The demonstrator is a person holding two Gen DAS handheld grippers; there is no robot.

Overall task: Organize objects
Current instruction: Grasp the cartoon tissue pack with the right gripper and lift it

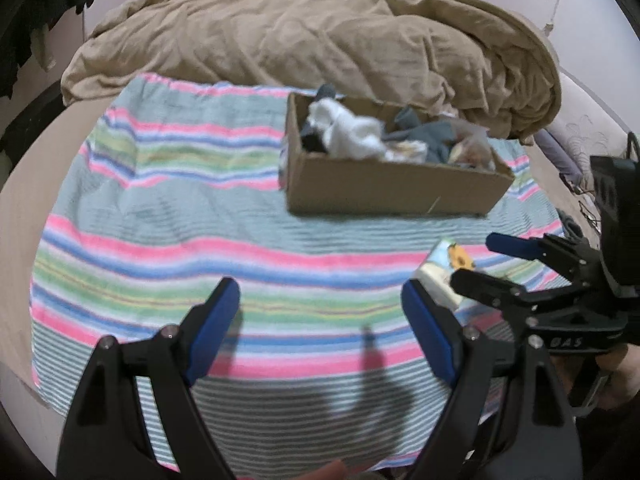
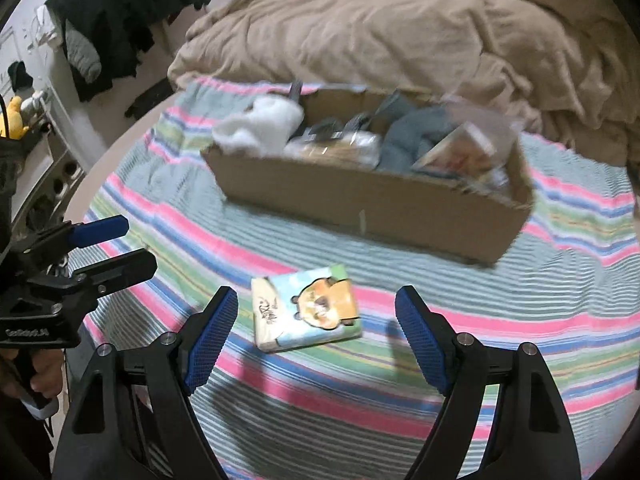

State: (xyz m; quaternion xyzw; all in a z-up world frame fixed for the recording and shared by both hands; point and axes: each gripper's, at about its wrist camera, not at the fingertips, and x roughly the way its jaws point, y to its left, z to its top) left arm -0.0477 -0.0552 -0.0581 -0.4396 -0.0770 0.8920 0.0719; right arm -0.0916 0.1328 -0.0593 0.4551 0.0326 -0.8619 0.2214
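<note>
Most things already sit in the cardboard box (image 2: 372,204) on the bed — one tissue pack (image 2: 308,312) lies alone on the striped blanket (image 2: 520,360), just ahead of the right gripper (image 2: 316,340). Both it and the left gripper (image 1: 320,328) gape wide, holding nothing.

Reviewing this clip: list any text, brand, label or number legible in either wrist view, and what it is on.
"BAS": partly legible on the body of the right hand-held gripper, left wrist view; the rest is cut off.
White lettering on the left hand-held gripper body, right wrist view: too blurred to read.
Handwritten-style marks on the tissue pack: unreadable.
Packets in the cardboard box: blurred.
</note>
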